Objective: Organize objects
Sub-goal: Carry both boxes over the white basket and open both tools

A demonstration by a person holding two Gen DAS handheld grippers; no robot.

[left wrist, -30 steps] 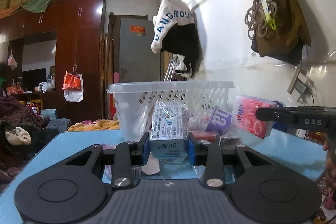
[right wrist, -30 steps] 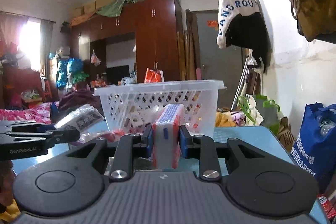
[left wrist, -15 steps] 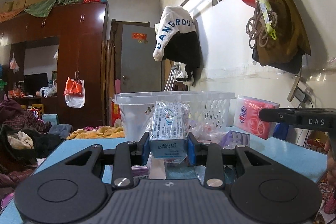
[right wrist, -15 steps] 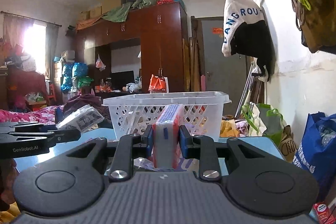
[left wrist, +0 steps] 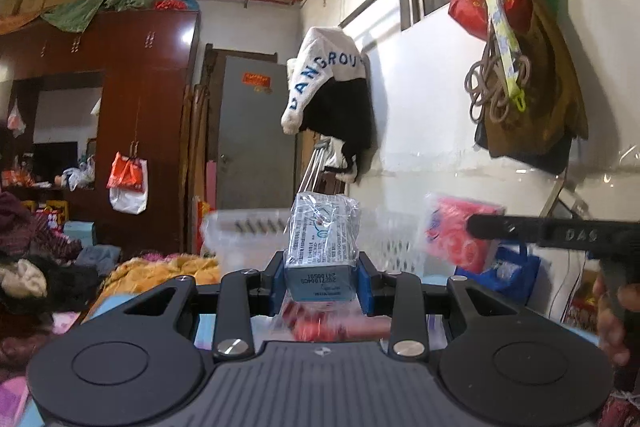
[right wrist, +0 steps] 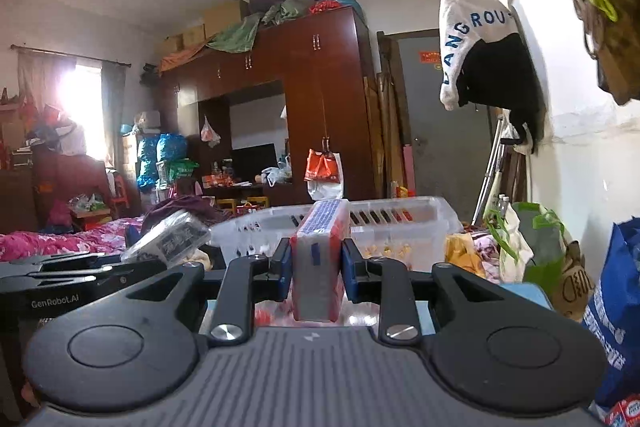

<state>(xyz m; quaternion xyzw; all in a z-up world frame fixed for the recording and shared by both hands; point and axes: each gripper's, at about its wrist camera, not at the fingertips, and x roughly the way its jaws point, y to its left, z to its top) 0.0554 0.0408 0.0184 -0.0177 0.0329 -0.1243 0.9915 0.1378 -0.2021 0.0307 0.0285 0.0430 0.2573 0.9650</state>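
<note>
Now your left gripper [left wrist: 322,275] clamps a clear-wrapped pack [left wrist: 323,247] between its fingers, held above the bench [right wrist: 532,293] before the white basket [right wrist: 400,227]. Your right gripper [right wrist: 314,267] pinches a red pack [right wrist: 318,259] upright, near that basket.

The basket [right wrist: 360,227] stands on the table [right wrist: 532,293], directly ahead of both grippers. The wrapped pack [left wrist: 323,247] sits between the left gripper's [left wrist: 323,281] fingers, in front of the basket. The tissue pack [right wrist: 319,259], between the right gripper's [right wrist: 316,277] fingers, is also before the basket. The wardrobe [right wrist: 320,107] stands behind the basket.
</note>
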